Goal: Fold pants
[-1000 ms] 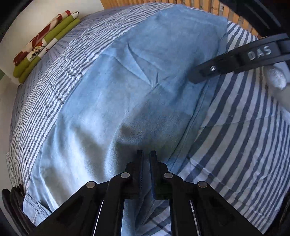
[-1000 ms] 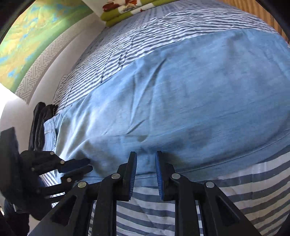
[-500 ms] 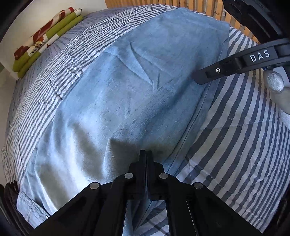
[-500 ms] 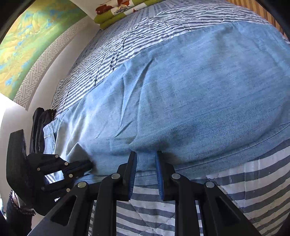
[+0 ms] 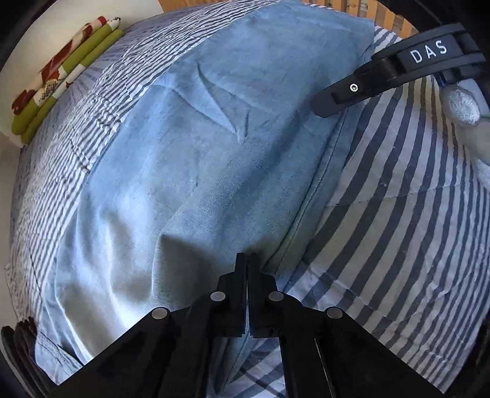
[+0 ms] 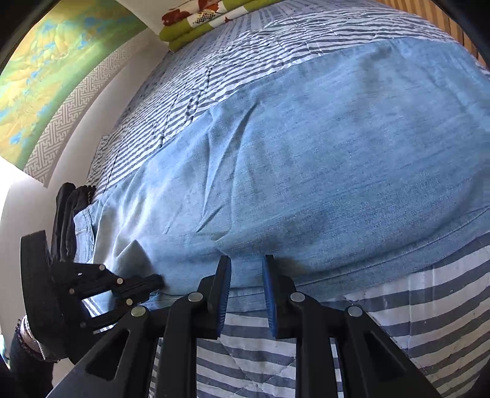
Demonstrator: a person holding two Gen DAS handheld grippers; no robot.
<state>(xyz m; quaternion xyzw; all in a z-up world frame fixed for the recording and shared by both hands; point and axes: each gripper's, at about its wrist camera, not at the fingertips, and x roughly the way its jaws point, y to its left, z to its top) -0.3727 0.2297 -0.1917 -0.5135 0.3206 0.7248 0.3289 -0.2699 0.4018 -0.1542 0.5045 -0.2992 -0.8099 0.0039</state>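
Observation:
Light blue denim pants [image 5: 229, 153] lie spread flat across the striped bed, and they fill the right wrist view as well [image 6: 337, 168]. My left gripper [image 5: 246, 266] is shut on the pants' near edge, where the cloth bunches into a raised fold. The right wrist view shows it from the side at the lower left [image 6: 153, 283], pinching that edge. My right gripper [image 6: 246, 272] is open, its blue pads [image 6: 225, 275] straddling the same edge farther along. It shows again as a black arm marked DAS [image 5: 321, 105] resting over the pants' far end.
A blue-and-white striped quilt [image 5: 398, 214] covers the bed. A folded green and red floral blanket [image 6: 208, 18] lies at the far end by the wall. Dark clothing [image 6: 65, 214] sits beside the waistband. Wooden slats [image 5: 352, 9] run behind the bed, and a gloved finger [image 5: 462, 104] holds the right gripper.
My left gripper went from open to shut on the pants' near edge, raising a small fold. My right gripper edged closer to the hem and stayed open.

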